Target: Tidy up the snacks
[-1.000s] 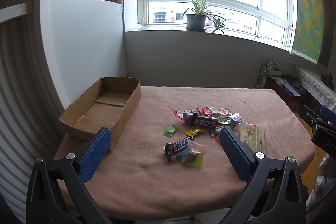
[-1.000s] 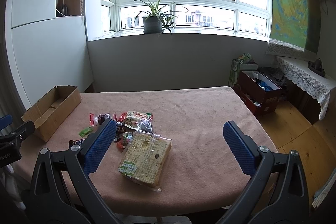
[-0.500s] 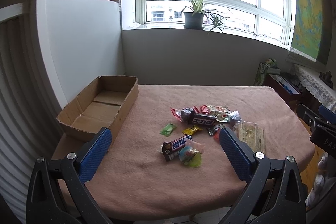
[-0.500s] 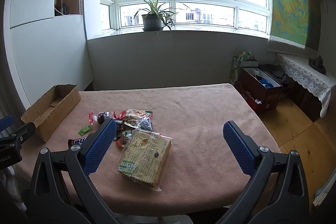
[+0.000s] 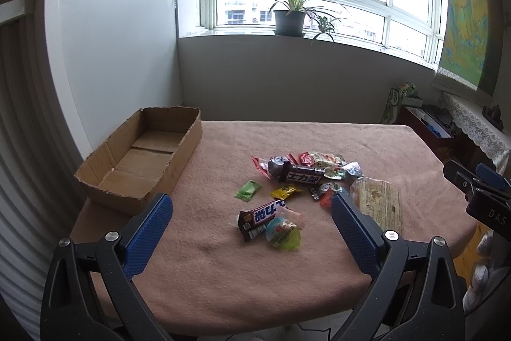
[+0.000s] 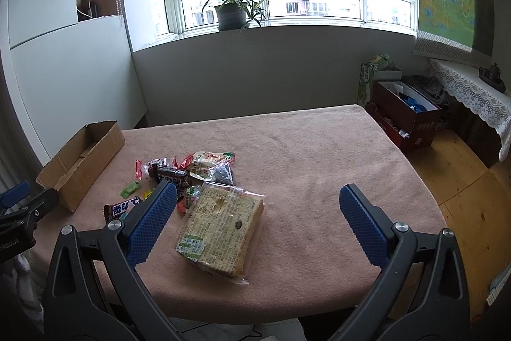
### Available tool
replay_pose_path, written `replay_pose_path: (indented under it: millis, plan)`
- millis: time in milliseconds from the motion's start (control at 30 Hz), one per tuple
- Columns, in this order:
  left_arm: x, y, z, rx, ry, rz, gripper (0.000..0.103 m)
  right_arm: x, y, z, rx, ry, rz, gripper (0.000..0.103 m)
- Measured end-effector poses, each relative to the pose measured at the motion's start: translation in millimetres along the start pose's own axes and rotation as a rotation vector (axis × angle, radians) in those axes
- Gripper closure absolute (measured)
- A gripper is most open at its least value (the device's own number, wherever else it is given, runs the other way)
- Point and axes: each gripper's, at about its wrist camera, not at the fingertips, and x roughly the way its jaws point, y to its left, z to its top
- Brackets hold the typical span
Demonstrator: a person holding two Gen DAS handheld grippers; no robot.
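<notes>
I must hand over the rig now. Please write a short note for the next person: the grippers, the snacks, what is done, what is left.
Left gripper: open, holds nothing, above the near table edge.
Right gripper: open, holds nothing.
Cardboard box: at the table's left side, nothing inside.
Snacks: all loose on the pink tablecloth, chocolate bar and round green cup nearest, small packets piled behind, big cracker pack on the right.
Done: nothing sorted.
Left: likely move every snack into the box.

Snack pile [image 6: 191, 173] partly hidden behind the blue pad [image 6: 152, 221]; small wrappers' print unreadable.
</notes>
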Motion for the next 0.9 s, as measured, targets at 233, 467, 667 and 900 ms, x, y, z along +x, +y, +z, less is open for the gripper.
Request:
replay_pose_path:
  millis: [233,467,667,900]
  plan:
    - [18,-4,-6,-0.023,0.068,-0.073,0.013,27,-17,-13,0.070,0.103,0.082,0.000]
    - [44,-21,-17,-0.039,0.173,-0.203,0.022,58,-21,-31,0.114,0.223,0.178,0.014]
    - [70,-40,-28,-0.071,0.285,-0.357,0.033,84,-29,-41,0.188,0.310,0.269,0.022]
    - [96,-58,-37,-0.088,0.389,-0.480,0.050,106,-41,-51,0.299,0.390,0.380,0.036]
